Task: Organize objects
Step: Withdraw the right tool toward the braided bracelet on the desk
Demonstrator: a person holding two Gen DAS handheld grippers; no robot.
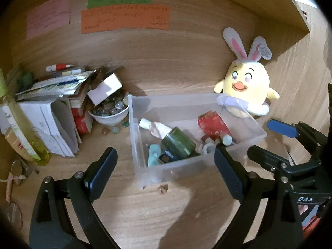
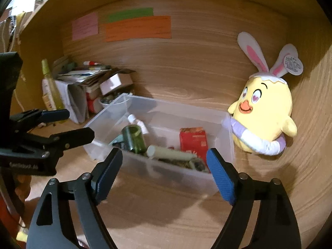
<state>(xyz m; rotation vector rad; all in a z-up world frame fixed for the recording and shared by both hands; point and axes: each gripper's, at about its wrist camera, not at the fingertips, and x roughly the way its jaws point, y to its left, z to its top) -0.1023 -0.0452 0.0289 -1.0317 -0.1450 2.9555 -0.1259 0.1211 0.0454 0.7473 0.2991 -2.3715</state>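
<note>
A clear plastic bin point(image 1: 186, 167) point(image 2: 178, 175) stands on the wooden desk. It holds a dark green bottle point(image 1: 178, 143) point(image 2: 132, 138), a small clear bottle with a white cap point(image 1: 155, 126), a red box point(image 1: 213, 124) point(image 2: 193, 140), a pale tube point(image 2: 170, 153) and small bits. My left gripper point(image 1: 166, 155) is open and empty, just in front of the bin. My right gripper point(image 2: 164, 155) is open and empty, near the bin's front wall; it also shows in the left wrist view point(image 1: 267, 139).
A yellow chick plush with bunny ears point(image 1: 247, 87) point(image 2: 263, 114) leans against the back right wall, touching the bin. At the left are a white bowl of glass pebbles point(image 1: 110, 112), a white box point(image 1: 104, 88), stacked books and papers point(image 1: 54, 103), a yellow-green bottle point(image 1: 27, 128).
</note>
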